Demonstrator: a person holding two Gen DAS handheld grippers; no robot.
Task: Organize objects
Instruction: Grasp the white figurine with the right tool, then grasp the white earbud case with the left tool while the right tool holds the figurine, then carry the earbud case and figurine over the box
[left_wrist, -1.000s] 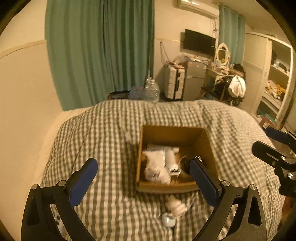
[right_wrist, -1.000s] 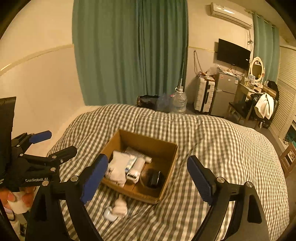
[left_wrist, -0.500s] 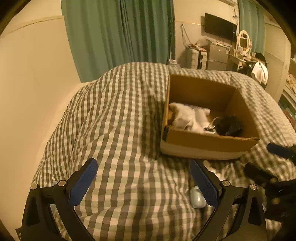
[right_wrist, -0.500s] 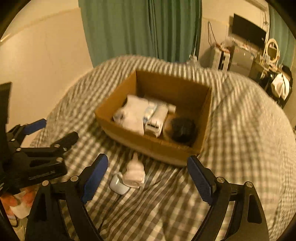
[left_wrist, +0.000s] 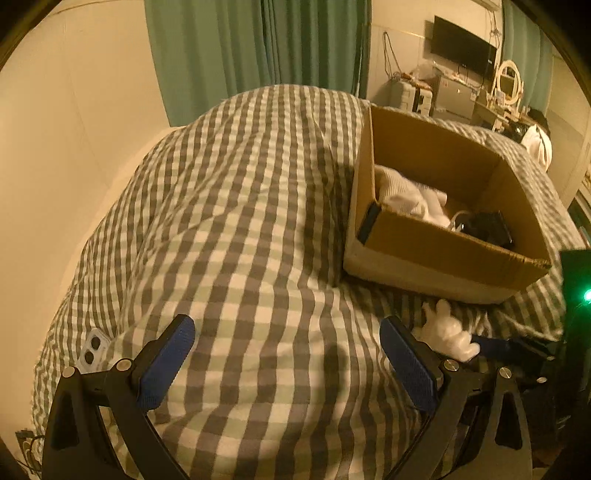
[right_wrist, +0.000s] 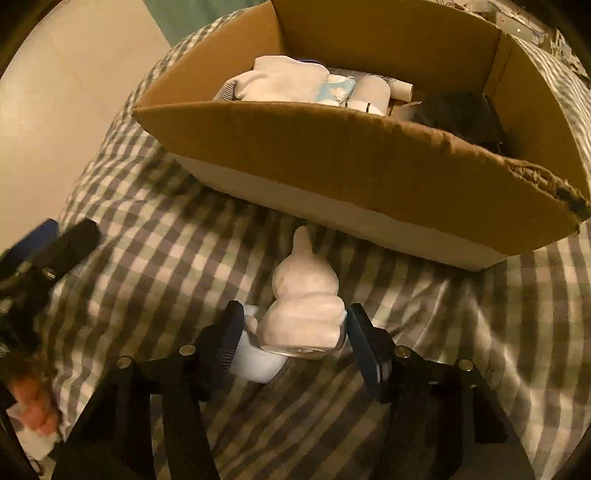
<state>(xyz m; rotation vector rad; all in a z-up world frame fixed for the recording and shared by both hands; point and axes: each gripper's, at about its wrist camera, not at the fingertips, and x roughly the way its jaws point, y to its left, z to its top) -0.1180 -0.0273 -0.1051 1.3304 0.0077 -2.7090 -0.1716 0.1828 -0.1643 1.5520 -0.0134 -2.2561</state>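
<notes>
step: grasp white figurine (right_wrist: 304, 295) | right tongs (right_wrist: 291, 332) closing around it, pads not yet pressing | left tongs (left_wrist: 284, 362) wide, empty | tip: squeeze squarely, avoid white case (right_wrist: 253, 360); then lift to box (right_wrist: 369, 166) on bed (left_wrist: 240, 240)

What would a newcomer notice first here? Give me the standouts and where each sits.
The white swirl-shaped figurine lies on the checked bedcover, between the closing jaws of the right gripper, with a pale blue case beside it. Just beyond sits the open cardboard box, holding white socks and a black item.
</notes>
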